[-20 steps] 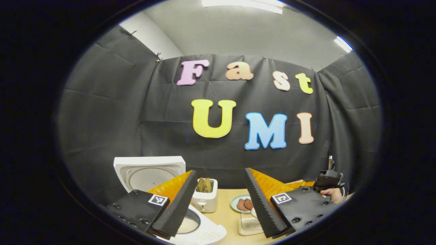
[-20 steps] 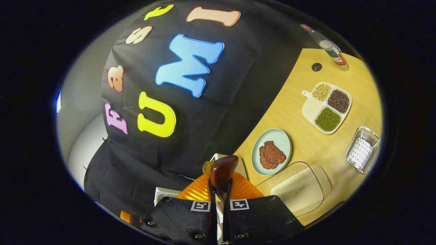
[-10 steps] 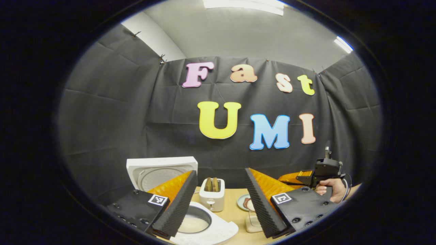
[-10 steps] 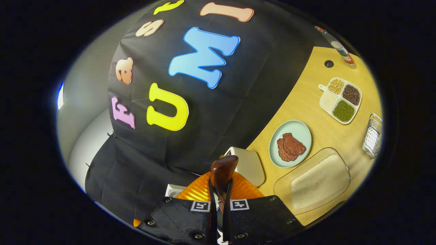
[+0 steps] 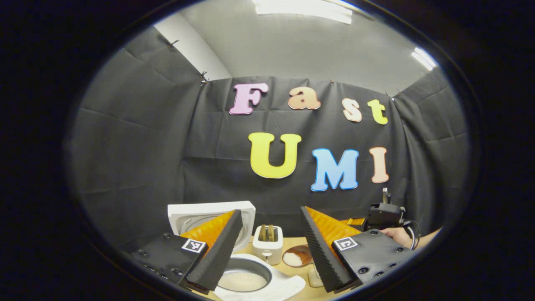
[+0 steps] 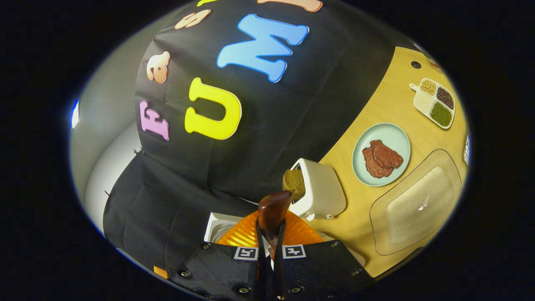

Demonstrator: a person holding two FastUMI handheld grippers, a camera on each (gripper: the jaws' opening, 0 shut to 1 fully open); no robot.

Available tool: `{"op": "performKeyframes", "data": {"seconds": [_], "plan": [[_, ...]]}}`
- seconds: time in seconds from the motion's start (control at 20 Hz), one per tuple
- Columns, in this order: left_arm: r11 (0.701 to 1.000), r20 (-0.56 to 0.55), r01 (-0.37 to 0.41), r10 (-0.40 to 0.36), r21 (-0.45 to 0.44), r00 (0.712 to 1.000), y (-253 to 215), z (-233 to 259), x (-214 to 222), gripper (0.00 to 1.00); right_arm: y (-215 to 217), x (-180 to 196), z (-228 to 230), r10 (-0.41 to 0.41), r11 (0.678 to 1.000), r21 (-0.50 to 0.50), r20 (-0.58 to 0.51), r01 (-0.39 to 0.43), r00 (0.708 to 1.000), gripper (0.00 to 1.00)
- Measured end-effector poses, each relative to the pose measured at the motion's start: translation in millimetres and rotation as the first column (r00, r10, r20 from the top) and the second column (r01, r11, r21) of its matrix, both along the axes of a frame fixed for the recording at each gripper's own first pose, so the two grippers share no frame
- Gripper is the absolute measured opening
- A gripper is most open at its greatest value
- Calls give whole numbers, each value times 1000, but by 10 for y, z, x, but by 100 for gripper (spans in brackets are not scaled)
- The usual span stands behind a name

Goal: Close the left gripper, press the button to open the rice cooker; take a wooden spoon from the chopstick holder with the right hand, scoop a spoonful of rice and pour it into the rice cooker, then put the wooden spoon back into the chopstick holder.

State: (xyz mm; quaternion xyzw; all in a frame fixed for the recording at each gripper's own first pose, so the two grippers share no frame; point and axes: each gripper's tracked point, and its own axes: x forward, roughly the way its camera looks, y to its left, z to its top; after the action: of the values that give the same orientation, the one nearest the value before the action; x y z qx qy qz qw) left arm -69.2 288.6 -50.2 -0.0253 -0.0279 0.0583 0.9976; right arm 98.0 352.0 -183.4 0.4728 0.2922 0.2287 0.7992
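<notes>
The white rice cooker point(image 5: 267, 288) stands open, lid point(image 5: 209, 211) upright and white rice in its pot. My left gripper point(image 5: 271, 212) is open above it, holding nothing. The wooden spoon point(image 5: 296, 258), with white rice in its bowl, hovers just right of the pot, beside the toaster. The right gripper point(image 5: 382, 215) and the hand holding it show at the far right. In the right gripper view, my right gripper point(image 6: 269, 228) is shut on the wooden spoon point(image 6: 273, 207), whose dark back points forward over the cooker's lid point(image 6: 215, 225).
A white toaster point(image 6: 322, 192) with toast stands beside the cooker. On the wooden table point(image 6: 388, 104) lie a pale plate point(image 6: 397, 136) with meat, a clear tray of rice point(image 6: 418, 202) and a divided dish of beans point(image 6: 434, 103). Black cloth walls close the back.
My right gripper has carried the spoon leftward, from the rice tray toward the cooker; the spoon's bowl with rice now shows beside the pot. The left gripper stayed open and shifted slightly.
</notes>
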Motion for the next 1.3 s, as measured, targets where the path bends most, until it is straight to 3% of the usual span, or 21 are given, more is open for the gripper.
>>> {"op": "performKeyframes", "data": {"seconds": [0.2, 0.35, 0.5, 0.85, 1.1, 1.3], "plan": [[1000, -5, -28, 28, -1, 1000, 196, -8, -43, 92, 374, -29, -123, 47, 999, -28, -7, -47, 999, 6], [999, -10, -53, 53, 0, 999, 344, -27, -66, 99, 595, -34, -272, 79, 994, -74, -9, -79, 997, 7], [998, -10, -64, 64, -13, 998, 448, -29, -72, 93, 801, -20, -407, 106, 988, -114, -11, -107, 994, 6], [996, -17, -90, 90, -12, 996, 613, -36, -89, 96, 1287, -18, -632, 201, 956, -224, 28, -189, 979, 6], [993, -20, -113, 113, -11, 993, 698, -35, -140, 96, 1620, -121, -772, 295, 903, -347, 70, -254, 953, 7], [990, -21, -140, 140, -3, 990, 765, -26, -215, 96, 1812, -224, -789, 423, 807, -515, 164, -289, 891, 7]]}}
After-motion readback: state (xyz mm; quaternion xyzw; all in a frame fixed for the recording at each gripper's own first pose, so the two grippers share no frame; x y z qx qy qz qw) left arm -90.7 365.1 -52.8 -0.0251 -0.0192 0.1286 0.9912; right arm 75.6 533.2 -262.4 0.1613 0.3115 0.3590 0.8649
